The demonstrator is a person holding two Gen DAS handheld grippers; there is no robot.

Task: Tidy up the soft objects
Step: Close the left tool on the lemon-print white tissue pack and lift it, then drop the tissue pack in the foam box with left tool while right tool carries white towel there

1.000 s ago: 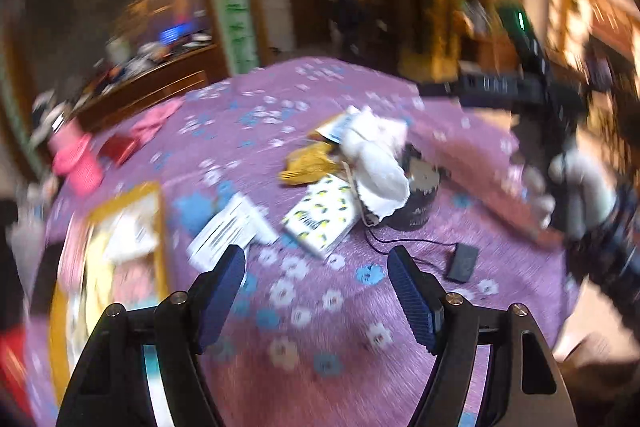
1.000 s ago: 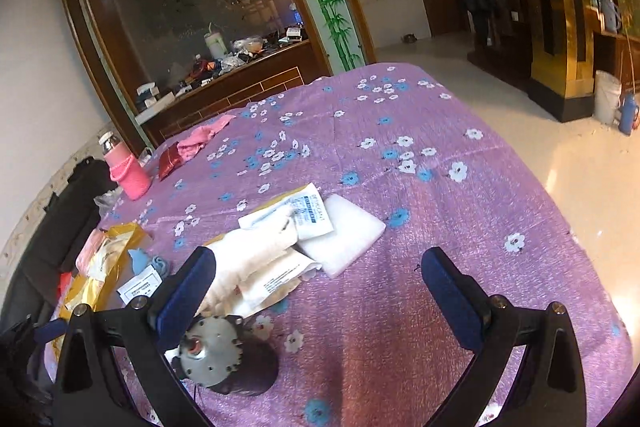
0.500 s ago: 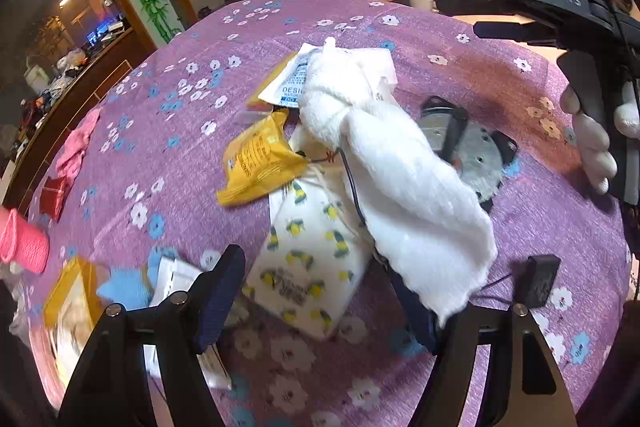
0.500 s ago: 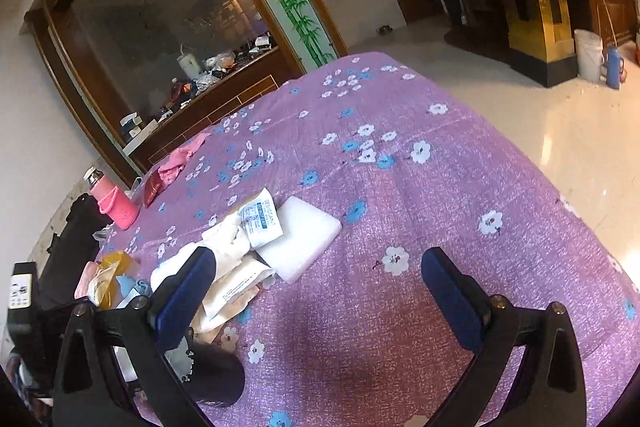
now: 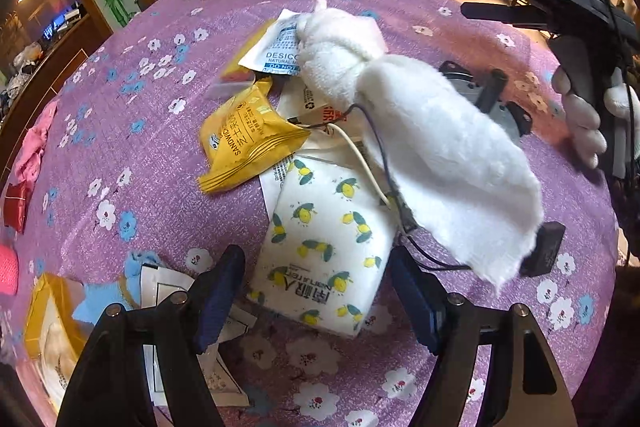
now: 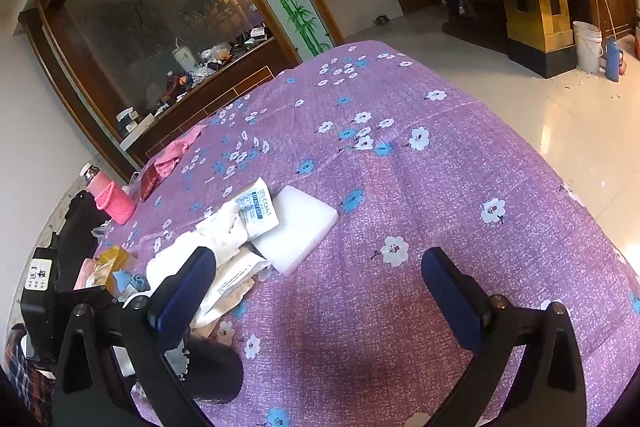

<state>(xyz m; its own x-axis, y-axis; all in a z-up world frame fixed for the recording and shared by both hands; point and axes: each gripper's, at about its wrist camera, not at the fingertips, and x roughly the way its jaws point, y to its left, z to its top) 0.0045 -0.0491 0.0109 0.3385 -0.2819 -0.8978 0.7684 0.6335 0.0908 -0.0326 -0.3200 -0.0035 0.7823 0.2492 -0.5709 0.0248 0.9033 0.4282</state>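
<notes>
Left wrist view gave me the pile: my left gripper [image 5: 316, 291] hung with its jaws spread wide on either side of the near end of the lemon-print tissue pack [image 5: 326, 247], the pads not pressing on it. The pack lay flat on the purple floral tablecloth [image 5: 132, 131], its far end tucked under the white fluffy towel [image 5: 432, 147], with thin wires [image 5: 372, 163] trailing across both. I judged the wires the main risk: a lift could snag them and drag the small black box [image 5: 544, 247] or the motor-like part [image 5: 496, 99] along. The yellow snack packet [image 5: 248, 139] just beside the pack could shift too. A soft pack might buckle if squeezed at one end only. My right gripper [image 6: 316, 291] stood open and empty over bare cloth, near the white foam block [image 6: 300, 231].
</notes>
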